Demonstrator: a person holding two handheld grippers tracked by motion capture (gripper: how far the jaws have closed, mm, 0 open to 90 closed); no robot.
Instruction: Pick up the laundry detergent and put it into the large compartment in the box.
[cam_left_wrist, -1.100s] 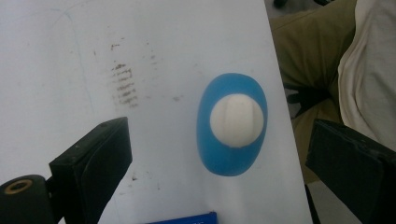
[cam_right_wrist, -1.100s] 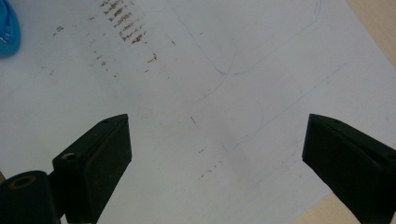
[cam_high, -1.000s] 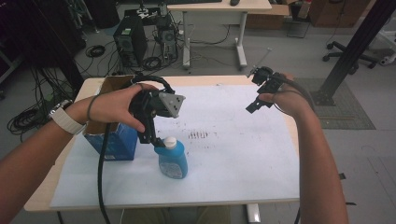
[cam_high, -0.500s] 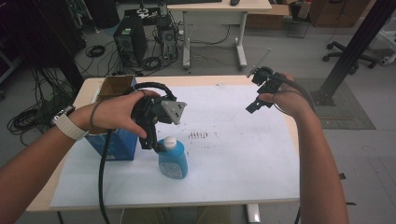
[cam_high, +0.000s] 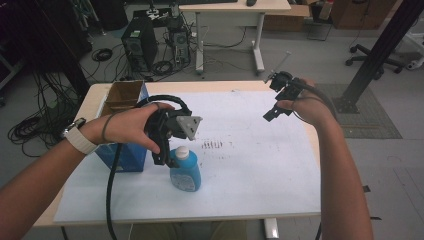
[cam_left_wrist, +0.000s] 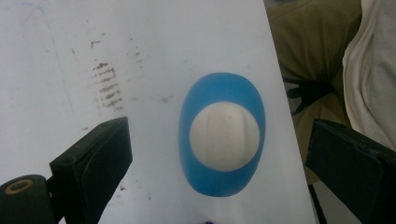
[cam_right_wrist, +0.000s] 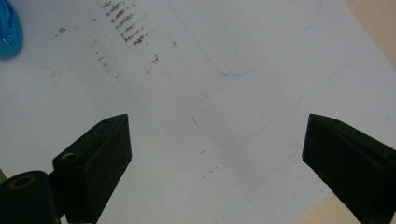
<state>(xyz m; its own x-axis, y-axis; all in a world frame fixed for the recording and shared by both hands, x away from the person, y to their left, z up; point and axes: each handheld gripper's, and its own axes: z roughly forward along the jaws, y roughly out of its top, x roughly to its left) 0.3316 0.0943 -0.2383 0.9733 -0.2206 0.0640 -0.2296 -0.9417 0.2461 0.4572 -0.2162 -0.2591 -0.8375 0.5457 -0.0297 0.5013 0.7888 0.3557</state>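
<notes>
One blue bottle (cam_high: 184, 170) with a white cap (cam_left_wrist: 224, 136) stands upright on the white sheet (cam_high: 250, 165) covering the table (cam_high: 95, 97). The left gripper (cam_high: 167, 159) hangs right over it, pointing down, its two jaws spread wide with the cap centred in the gap between them and neither jaw touching it. One blue cardboard box (cam_high: 122, 100), open at the top, sits just behind and outward of that gripper, close to the bottle. The right gripper (cam_high: 272, 112) is held up well away on the other side, over bare sheet, its two jaws also wide apart with nothing between them. A patch of brown smudges (cam_high: 212, 145) marks the sheet between the two grippers, nearer the left one. Below the right gripper lie a few faint pen lines (cam_right_wrist: 243, 70).
</notes>
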